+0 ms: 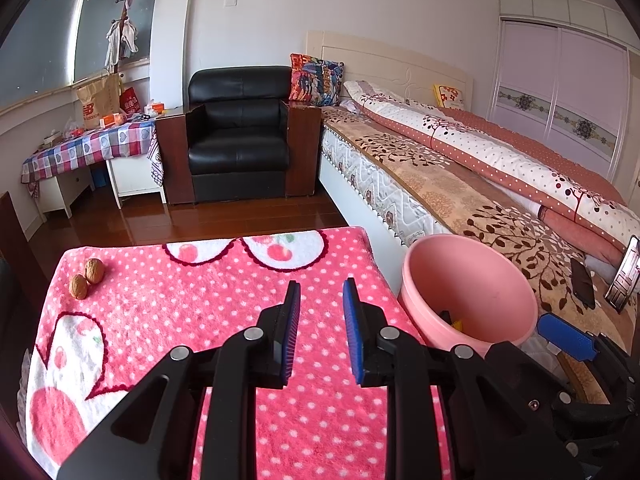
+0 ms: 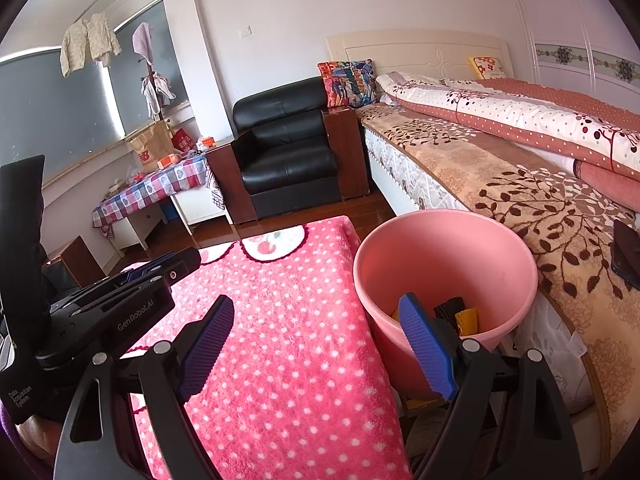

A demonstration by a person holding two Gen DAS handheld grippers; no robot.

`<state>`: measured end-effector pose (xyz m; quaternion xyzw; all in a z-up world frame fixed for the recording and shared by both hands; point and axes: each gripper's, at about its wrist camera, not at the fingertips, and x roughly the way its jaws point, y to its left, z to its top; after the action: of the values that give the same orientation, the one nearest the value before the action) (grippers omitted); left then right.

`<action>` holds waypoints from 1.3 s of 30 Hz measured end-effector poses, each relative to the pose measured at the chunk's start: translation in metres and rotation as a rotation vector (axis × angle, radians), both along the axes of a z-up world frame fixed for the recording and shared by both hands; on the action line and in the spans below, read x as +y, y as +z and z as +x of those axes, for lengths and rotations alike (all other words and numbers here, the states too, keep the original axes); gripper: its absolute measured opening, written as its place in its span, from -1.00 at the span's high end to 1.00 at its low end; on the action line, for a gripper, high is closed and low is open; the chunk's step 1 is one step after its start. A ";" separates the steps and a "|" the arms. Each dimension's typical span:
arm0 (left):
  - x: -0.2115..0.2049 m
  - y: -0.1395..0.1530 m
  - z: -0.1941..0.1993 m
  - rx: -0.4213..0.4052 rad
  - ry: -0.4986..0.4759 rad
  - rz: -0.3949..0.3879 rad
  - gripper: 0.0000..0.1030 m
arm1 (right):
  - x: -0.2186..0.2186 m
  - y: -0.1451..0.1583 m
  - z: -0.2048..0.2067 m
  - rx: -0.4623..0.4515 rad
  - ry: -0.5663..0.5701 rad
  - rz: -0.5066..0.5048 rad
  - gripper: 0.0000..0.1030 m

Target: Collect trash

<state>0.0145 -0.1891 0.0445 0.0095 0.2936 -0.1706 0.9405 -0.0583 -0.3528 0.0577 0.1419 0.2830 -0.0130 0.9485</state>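
- The pink blanket (image 1: 224,320) is fluffy, matt cloth dotted white.
- The pink bucket (image 2: 444,264) looks like smooth plastic with a soft sheen.
- The two walnuts (image 1: 88,274) have rough, wrinkled brown shells.
- The left gripper (image 1: 320,330) is matt black plastic with ribbed blue pads and bright metal pins; the right gripper (image 2: 320,344) has knobbly blue pads.
- The armchair (image 1: 240,136) is glossy black leather with wood sides.
- The floor (image 1: 200,220) is polished wood.
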 end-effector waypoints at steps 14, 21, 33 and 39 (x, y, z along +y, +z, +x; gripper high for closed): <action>0.000 -0.002 0.000 0.002 -0.004 0.000 0.58 | 0.000 0.000 0.000 0.000 0.000 -0.002 -0.61; -0.001 -0.002 -0.002 0.000 -0.005 -0.002 0.58 | 0.001 0.000 0.000 0.001 -0.001 0.003 -0.61; -0.002 -0.001 -0.003 0.000 -0.005 0.000 0.58 | 0.000 0.000 0.000 0.002 0.000 0.003 -0.61; -0.002 -0.001 -0.002 0.001 -0.005 -0.001 0.58 | 0.000 -0.001 0.000 0.002 -0.001 0.003 -0.61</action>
<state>0.0121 -0.1916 0.0432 0.0098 0.2941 -0.1732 0.9399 -0.0587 -0.3525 0.0571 0.1435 0.2840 -0.0129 0.9479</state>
